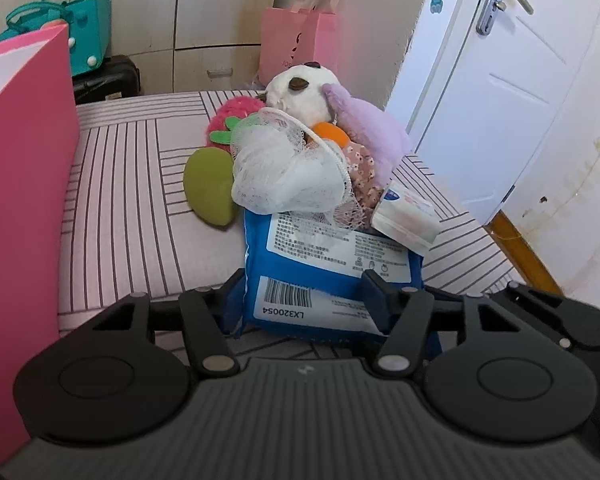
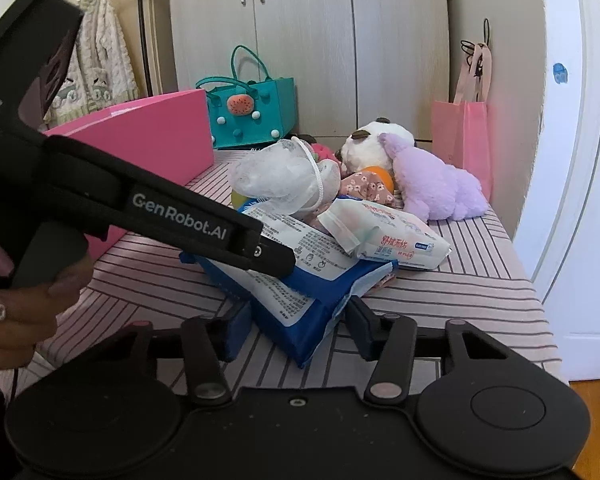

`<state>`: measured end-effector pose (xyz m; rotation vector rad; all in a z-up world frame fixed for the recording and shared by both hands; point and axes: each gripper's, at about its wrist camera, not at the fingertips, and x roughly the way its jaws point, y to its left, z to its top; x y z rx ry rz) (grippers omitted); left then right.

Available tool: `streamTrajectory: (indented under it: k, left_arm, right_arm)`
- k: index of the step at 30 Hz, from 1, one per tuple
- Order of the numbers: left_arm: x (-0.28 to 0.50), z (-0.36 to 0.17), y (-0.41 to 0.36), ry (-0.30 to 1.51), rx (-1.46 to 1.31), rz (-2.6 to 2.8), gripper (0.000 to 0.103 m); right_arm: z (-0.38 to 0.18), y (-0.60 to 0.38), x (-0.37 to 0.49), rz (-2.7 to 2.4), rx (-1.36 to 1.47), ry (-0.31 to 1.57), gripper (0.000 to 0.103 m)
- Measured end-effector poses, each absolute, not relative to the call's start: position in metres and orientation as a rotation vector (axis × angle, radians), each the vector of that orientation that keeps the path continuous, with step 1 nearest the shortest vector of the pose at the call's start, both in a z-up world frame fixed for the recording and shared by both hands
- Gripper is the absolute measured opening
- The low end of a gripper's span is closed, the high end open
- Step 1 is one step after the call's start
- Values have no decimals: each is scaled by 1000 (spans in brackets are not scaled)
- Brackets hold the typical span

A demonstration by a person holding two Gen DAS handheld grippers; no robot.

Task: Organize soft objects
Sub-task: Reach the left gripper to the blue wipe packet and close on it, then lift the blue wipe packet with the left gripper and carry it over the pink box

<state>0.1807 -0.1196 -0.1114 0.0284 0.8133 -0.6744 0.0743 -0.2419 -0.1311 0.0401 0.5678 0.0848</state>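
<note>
A blue wipes pack [image 1: 332, 256] lies on the striped pink surface [image 1: 140, 208] at the near end of a heap of soft things. My left gripper [image 1: 306, 300] is shut on its barcode end, one finger on each side. My right gripper [image 2: 300, 328] is shut on another corner of the same blue pack [image 2: 312, 300]. On the pack rest a white mesh pouf [image 1: 288, 172] and a small white wipes pack [image 2: 384, 236]. Behind them lie a white panda plush [image 1: 300, 92], a purple plush [image 2: 436, 184], a red strawberry plush [image 1: 236, 116] and a floral cloth [image 1: 364, 168].
A tall pink box [image 1: 24, 200] stands at the left of the surface, and a green soft piece [image 1: 208, 188] lies beside the heap. A teal bag [image 2: 252, 116] and a pink paper bag [image 2: 464, 136] sit behind. A white door [image 1: 500, 100] is on the right. A person's hand [image 2: 16, 304] holds the left gripper.
</note>
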Motion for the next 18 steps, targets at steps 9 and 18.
streamTrajectory:
  k: [9,18]
  left_arm:
    - [170,-106,-114,835,25,-675,59]
    - [163,-95,-104,892,58,-686,59]
  right_arm:
    - [-129,-241,70,75,113,566,51]
    - [-121,-240,60,130,163,592,50]
